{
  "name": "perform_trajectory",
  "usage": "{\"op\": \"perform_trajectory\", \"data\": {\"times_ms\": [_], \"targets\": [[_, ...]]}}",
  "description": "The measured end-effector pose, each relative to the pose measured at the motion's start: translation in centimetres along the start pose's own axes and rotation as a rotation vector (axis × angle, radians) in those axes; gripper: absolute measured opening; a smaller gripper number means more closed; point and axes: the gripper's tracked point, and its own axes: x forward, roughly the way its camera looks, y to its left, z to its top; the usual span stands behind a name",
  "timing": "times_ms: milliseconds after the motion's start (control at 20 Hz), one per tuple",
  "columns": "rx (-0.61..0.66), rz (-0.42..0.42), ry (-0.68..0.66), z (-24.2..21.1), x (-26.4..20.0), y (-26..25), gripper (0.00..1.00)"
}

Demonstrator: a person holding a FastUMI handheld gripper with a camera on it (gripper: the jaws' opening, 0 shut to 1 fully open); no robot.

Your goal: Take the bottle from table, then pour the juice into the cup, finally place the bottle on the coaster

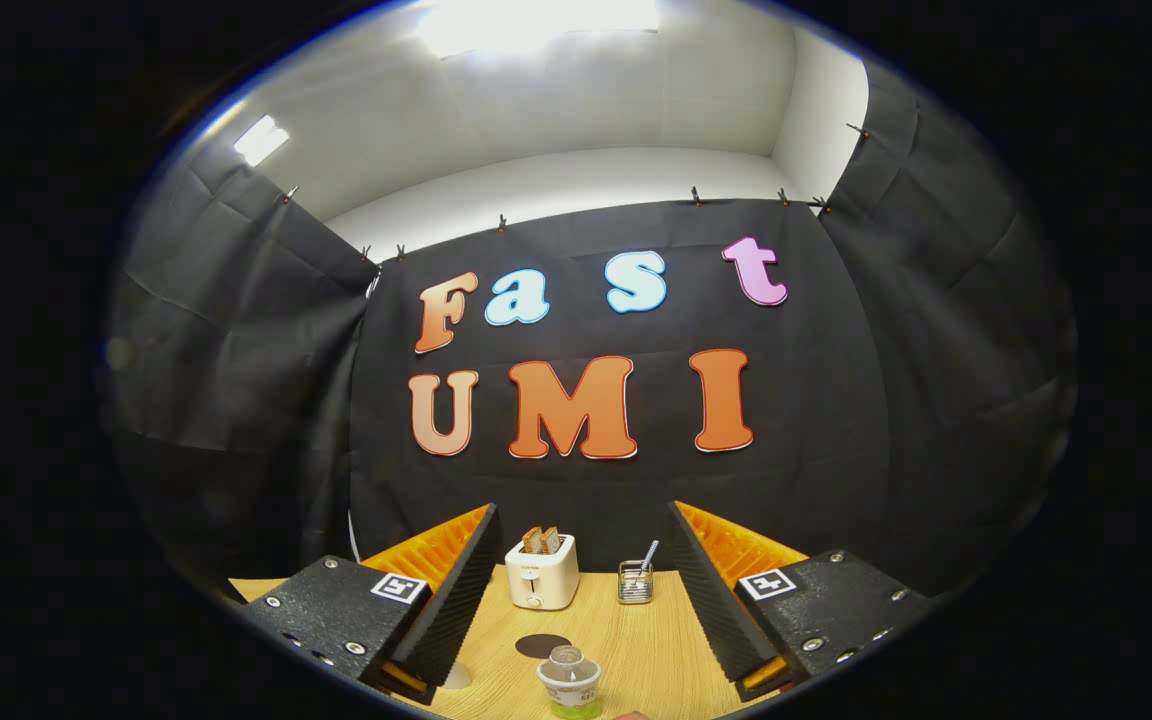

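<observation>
Nothing of the task is done yet: your gripper (576, 600) is spread wide, grasping nothing. Nearest, between the fingers, sits what looks like the bottle (569, 682) with green juice; just beyond lies the dark coaster (543, 645). Farther off stand a toaster (541, 575) and a small holder (635, 582) to its right.

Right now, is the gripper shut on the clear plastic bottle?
No. The gripper is open, fingers spread wide; the clear plastic bottle stands untouched between them.

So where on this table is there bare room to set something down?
Bare wood lies between the toaster and the wire holder, and between the holder and the bottle. The coaster is bare too. The open gripper has its fingers wide, and it is crowded between them where bottle and coaster sit.
</observation>
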Motion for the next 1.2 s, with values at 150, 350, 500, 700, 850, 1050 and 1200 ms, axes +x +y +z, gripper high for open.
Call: {"op": "perform_trajectory", "data": {"times_ms": [150,350,500,700,850,1050,1200], "targets": [[0.008,0.008,0.007,-0.5,-0.1,0.4,0.98],[0.020,0.025,0.036,-2.3,-0.1,0.9,0.98],[0.035,0.040,0.071,-4.3,-0.3,1.2,0.98],[0.054,0.059,0.148,-8.4,-0.5,1.6,0.98],[0.059,0.059,0.199,-11.4,-0.7,1.7,0.98],[0.074,0.103,0.243,-14.6,-1.3,2.8,0.98],[0.060,0.100,0.270,-17.4,-1.2,2.9,0.98]]}}
